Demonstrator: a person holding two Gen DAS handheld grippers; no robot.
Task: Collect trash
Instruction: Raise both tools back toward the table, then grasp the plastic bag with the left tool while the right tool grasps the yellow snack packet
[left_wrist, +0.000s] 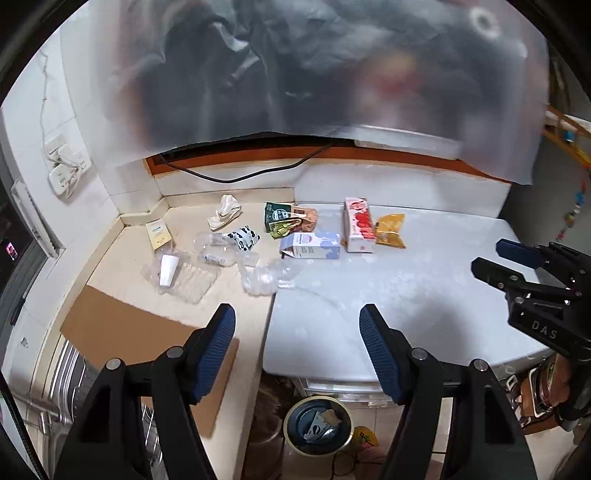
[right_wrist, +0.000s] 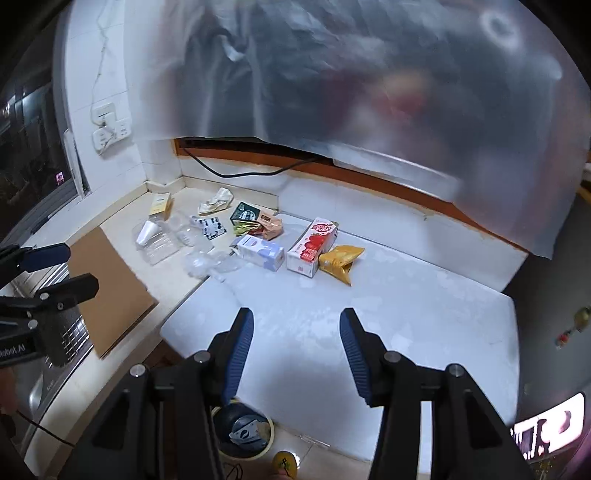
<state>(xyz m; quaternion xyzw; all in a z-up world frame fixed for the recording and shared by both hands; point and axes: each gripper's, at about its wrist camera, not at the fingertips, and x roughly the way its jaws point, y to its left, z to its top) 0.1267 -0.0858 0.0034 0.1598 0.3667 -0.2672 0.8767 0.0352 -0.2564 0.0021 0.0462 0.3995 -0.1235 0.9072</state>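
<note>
Trash lies along the back of the counter: a red-and-white carton, a blue-and-white carton, a yellow wrapper, a green packet, a crushed clear bottle and a clear tray holding a white cup. My left gripper hangs open above the counter's front, short of the trash, with nothing between its fingers. My right gripper is also open with nothing in it, over the white surface.
A round bin with scraps inside stands on the floor below the counter edge. A brown cardboard sheet lies beside a metal sink rack at left. A translucent plastic sheet hangs overhead. A black cable runs along the back ledge.
</note>
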